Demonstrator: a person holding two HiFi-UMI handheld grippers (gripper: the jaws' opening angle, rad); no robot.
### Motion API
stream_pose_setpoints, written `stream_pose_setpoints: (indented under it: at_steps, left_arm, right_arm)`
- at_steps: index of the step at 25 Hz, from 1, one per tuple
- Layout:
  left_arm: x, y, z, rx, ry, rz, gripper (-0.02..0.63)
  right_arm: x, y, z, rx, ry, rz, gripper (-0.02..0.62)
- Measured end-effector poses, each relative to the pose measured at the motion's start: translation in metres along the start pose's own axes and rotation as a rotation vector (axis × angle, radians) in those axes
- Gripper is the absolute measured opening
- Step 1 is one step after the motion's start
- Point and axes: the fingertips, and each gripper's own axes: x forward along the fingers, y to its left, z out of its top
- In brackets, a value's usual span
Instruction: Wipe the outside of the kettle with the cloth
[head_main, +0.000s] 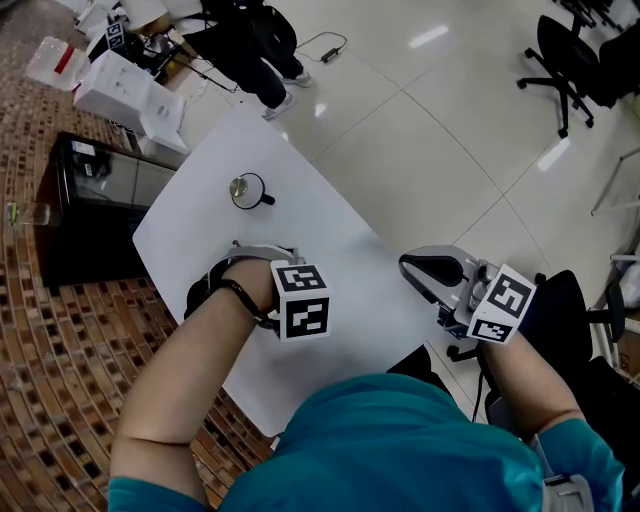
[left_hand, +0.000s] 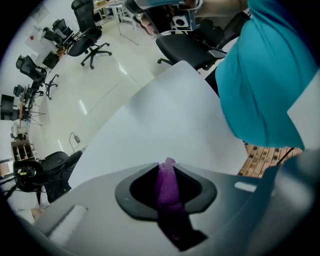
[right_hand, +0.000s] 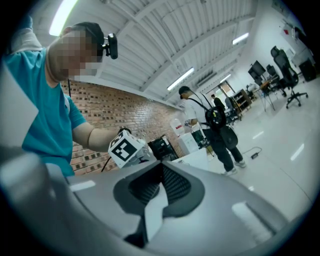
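Observation:
In the head view a small black kettle (head_main: 250, 190) with a silver lid stands upright near the far end of the white table (head_main: 350, 250). My left gripper (head_main: 298, 300) hovers over the table's middle, nearer me than the kettle, its jaws hidden under its marker cube. The left gripper view shows it (left_hand: 167, 166) shut on a purple cloth (left_hand: 169, 185) pinched between the jaws. My right gripper (head_main: 408, 266) is held off the table's right edge, pointing left; its jaws (right_hand: 160, 165) are shut with nothing in them. The kettle appears in neither gripper view.
A black cabinet (head_main: 100, 200) stands left of the table on brick-patterned floor. White boxes (head_main: 130, 95) and a standing person (head_main: 260, 50) are beyond the far end. Office chairs (head_main: 570, 60) stand far right, and a black chair (head_main: 560, 300) is below my right gripper.

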Motion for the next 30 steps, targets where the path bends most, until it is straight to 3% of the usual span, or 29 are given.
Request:
stream_pose_setpoints:
  at_steps: [3, 7, 10, 14, 20, 30]
  left_arm:
    - [-0.013, 0.006, 0.003, -0.069, -0.092, 0.033, 0.077]
    - [-0.085, 0.016, -0.010, -0.285, -0.358, 0.142, 0.075]
    - [-0.134, 0.018, -0.046, -0.420, -0.506, 0.238, 0.075]
    - [-0.164, 0.014, -0.117, -0.619, -0.642, 0.374, 0.075]
    - [-0.129, -0.017, -0.177, -0.819, -0.748, 0.395, 0.075]
    - [-0.082, -0.060, -0.236, -1.002, -0.826, 0.417, 0.074]
  right_arm:
    - [0.003, 0.002, 0.001, -0.007, 0.010, 0.000, 0.003]
    - [0.015, 0.002, 0.008, -0.039, 0.032, 0.020, 0.003]
    - [0.029, 0.007, 0.013, -0.059, 0.041, 0.018, 0.003]
    - [0.062, 0.012, 0.023, -0.105, 0.068, 0.045, 0.003]
    - [0.100, 0.027, 0.027, -0.139, 0.112, 0.063, 0.003]
    - [0.134, 0.059, 0.020, -0.180, 0.191, 0.087, 0.003]
